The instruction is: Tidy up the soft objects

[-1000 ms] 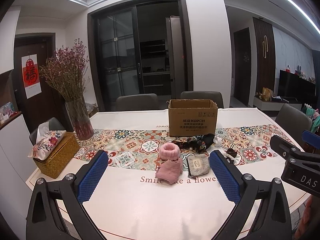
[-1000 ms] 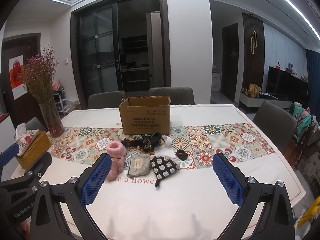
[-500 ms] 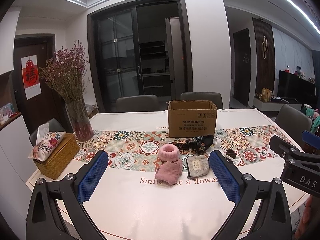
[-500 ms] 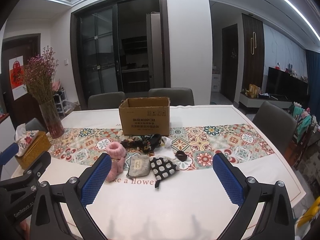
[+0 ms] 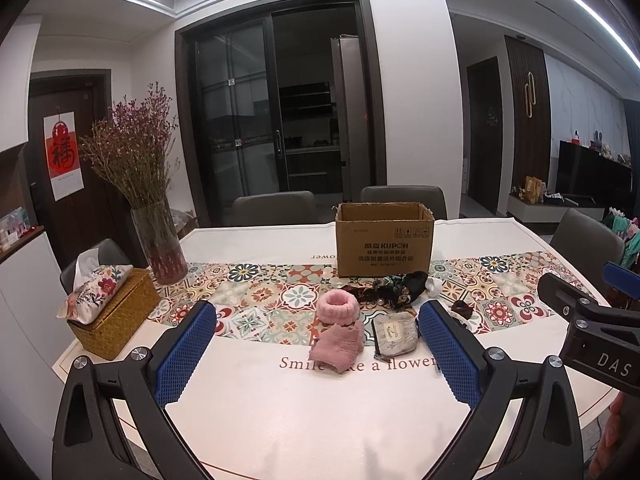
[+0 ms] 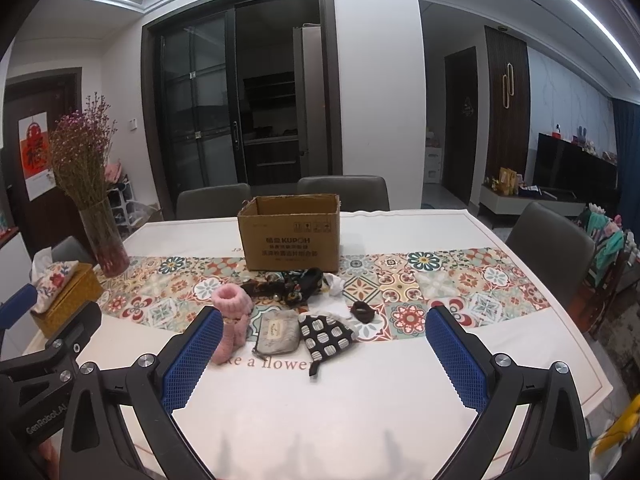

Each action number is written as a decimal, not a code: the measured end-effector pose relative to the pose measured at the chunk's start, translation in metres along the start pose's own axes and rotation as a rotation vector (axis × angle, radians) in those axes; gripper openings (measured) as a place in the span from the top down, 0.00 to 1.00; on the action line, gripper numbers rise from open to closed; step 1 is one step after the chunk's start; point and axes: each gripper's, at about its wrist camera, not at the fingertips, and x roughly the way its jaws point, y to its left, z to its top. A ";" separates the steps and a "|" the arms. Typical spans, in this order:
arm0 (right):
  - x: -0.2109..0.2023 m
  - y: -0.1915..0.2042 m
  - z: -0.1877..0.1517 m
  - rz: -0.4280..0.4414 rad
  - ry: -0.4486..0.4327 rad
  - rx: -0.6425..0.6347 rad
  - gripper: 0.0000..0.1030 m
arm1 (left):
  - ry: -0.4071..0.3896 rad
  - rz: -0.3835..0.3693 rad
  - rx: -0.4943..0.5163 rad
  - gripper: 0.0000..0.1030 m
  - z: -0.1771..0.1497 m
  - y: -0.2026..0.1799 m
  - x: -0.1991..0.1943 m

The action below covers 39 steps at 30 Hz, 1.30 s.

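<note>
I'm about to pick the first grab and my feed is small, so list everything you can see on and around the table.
cardboard box: one, brown, open-topped, on the patterned runner behind the pile
pink fluffy band: one, left of the pile
pink knit piece: one, just in front of the band
grey pouch: one, middle front
black-and-white pouch: one, right of the grey pouch
dark fabric tangle: black, below the box
dark hair tie: one, right
vase of dried flowers: one, left
tissue box: one, woven yellow, far left
chairs: three grey
left gripper: open
right gripper: open
</note>
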 end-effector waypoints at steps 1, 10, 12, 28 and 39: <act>0.000 -0.001 0.000 0.001 -0.001 0.001 0.01 | 0.001 0.000 0.000 0.00 0.000 0.000 0.000; 0.001 -0.002 0.001 0.006 0.000 0.003 0.01 | 0.002 0.000 0.003 0.00 0.000 -0.001 0.000; 0.002 -0.003 0.002 0.004 -0.002 0.003 0.01 | 0.004 -0.002 0.003 0.00 0.001 -0.002 0.001; 0.023 0.000 -0.002 0.006 0.041 0.010 0.01 | 0.058 -0.016 0.018 0.00 -0.003 -0.003 0.030; 0.077 0.013 -0.005 -0.003 0.138 0.006 0.01 | 0.137 -0.053 0.037 0.00 -0.011 0.002 0.098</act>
